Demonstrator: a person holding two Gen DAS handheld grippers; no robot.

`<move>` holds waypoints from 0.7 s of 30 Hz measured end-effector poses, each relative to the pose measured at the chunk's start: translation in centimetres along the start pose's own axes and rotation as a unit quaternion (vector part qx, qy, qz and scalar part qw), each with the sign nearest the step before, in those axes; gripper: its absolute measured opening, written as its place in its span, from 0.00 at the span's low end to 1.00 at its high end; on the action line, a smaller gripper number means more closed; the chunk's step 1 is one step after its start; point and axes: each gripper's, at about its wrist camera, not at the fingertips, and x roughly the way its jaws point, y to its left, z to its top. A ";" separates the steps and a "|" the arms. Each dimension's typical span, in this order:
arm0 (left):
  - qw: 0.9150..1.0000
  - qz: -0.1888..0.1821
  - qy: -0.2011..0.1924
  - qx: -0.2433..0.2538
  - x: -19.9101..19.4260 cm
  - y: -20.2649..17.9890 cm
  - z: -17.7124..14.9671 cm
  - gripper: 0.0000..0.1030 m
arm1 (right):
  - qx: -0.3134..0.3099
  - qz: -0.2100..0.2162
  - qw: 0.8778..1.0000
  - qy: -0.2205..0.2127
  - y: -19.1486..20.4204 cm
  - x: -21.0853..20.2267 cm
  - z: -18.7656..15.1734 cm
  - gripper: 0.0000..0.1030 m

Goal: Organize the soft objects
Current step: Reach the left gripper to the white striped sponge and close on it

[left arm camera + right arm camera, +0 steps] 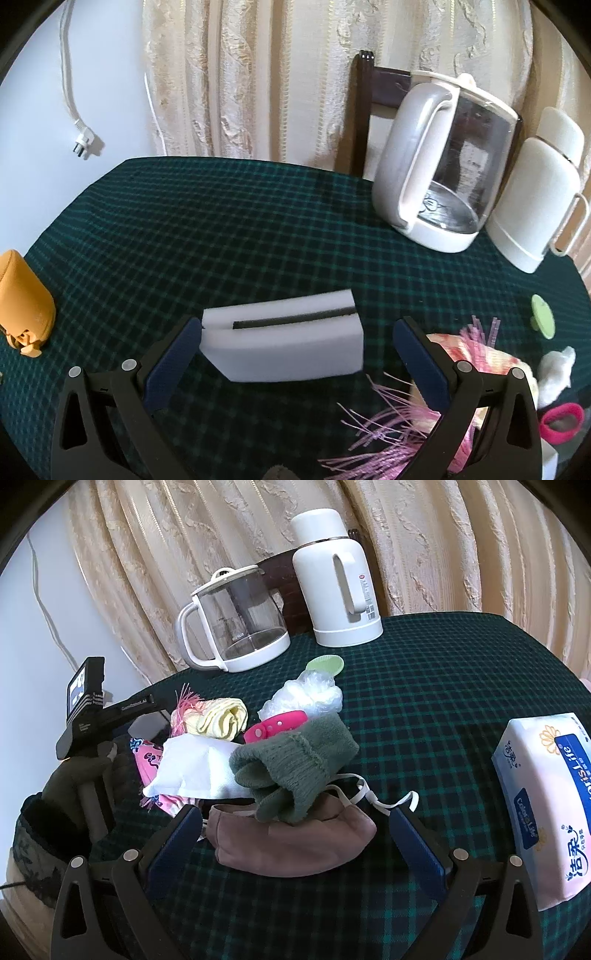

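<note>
In the left wrist view my left gripper [297,332] is open, its blue pads either side of a white sponge with a dark slit [284,343] that lies on the green checked tablecloth [221,229]; the left pad is close to the sponge's end. In the right wrist view my right gripper [295,821] is open and empty around a mauve cloth face mask [291,843]. Behind the mask lies a pile: a green knitted sock [295,760], a white cloth [195,771], a yellow towel [221,716], a pink strap [275,725] and a clear plastic puff [308,694].
A glass kettle [443,162] and a white thermos [535,192] stand at the back. An orange pouch [22,299] lies far left. A tissue pack [546,805] lies right. Pink tassels [388,435], a green disc [543,317] and a pink hair tie [561,421] lie right of the sponge.
</note>
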 end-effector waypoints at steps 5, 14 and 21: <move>1.000 0.007 0.000 -0.023 0.4 1.1 -0.1 1.00 | -0.011 -0.010 1.000 -0.004 0.4 0.0 -0.1 1.00; 0.995 -0.021 0.022 -0.097 1.8 4.9 -0.6 0.59 | -0.042 -0.046 0.998 -0.017 1.4 -0.5 -0.7 1.00; 0.994 -0.027 0.014 -0.106 1.3 5.7 -0.8 0.49 | -0.040 -0.057 0.997 -0.018 1.4 -0.6 -0.9 1.00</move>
